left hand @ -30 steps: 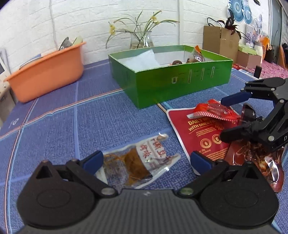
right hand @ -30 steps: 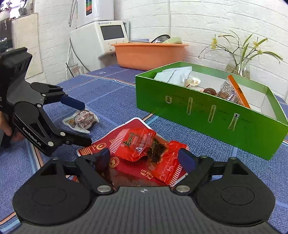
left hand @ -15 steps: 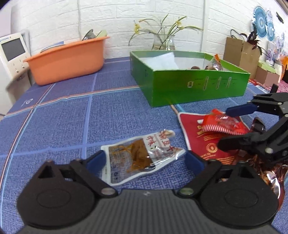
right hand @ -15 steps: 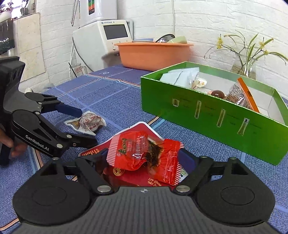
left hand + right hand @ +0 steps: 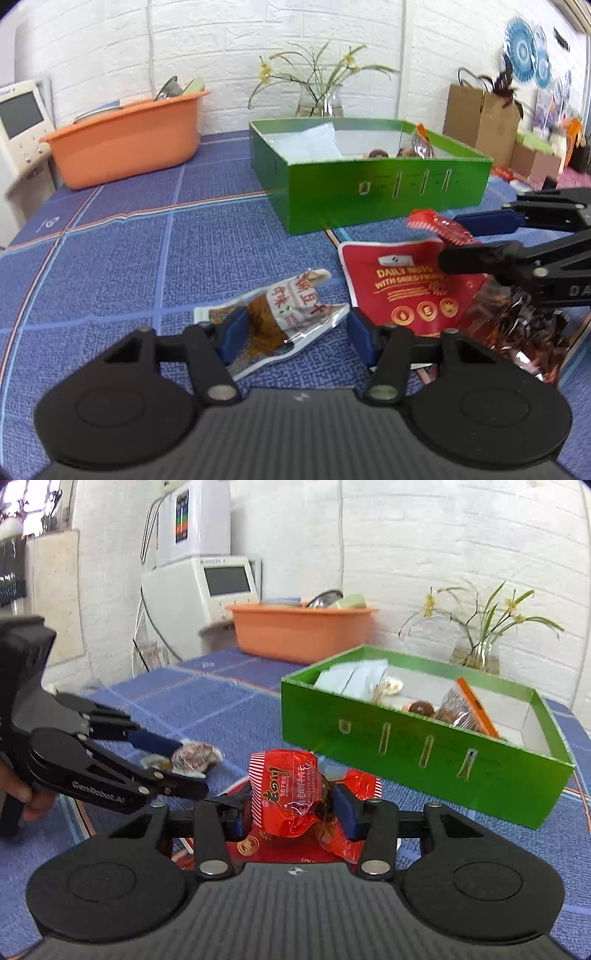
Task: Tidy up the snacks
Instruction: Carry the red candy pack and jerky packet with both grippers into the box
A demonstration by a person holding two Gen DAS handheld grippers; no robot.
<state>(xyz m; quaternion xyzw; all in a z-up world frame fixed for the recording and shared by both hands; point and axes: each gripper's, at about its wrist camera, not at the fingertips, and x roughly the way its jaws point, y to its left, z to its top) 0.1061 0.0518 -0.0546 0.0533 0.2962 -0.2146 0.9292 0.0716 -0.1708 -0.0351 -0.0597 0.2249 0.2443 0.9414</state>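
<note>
Both grippers have just been closing, each with a snack between its fingers. The left gripper (image 5: 295, 332) is set around a clear packet (image 5: 280, 321) of brown snack lying on the blue counter (image 5: 110, 258); the left pad is seen against the film, while the right pad looks just clear of the packet's edge, so a firm clamp cannot be confirmed. The right gripper (image 5: 291, 814) is clamped on a red packet (image 5: 291, 794), which is crumpled and raised off the flat red pouch (image 5: 406, 291) beneath it. The green box (image 5: 424, 746), already holding a few snacks, stands at 1 o'clock in the right wrist view and at 12 o'clock in the left.

2 risks are judged likely. The clear packet is thin and slick, so it could be pinched at 1 corner only and slide out when lifted. The red packet is held by loose wrapper, which could slip or tear.
</note>
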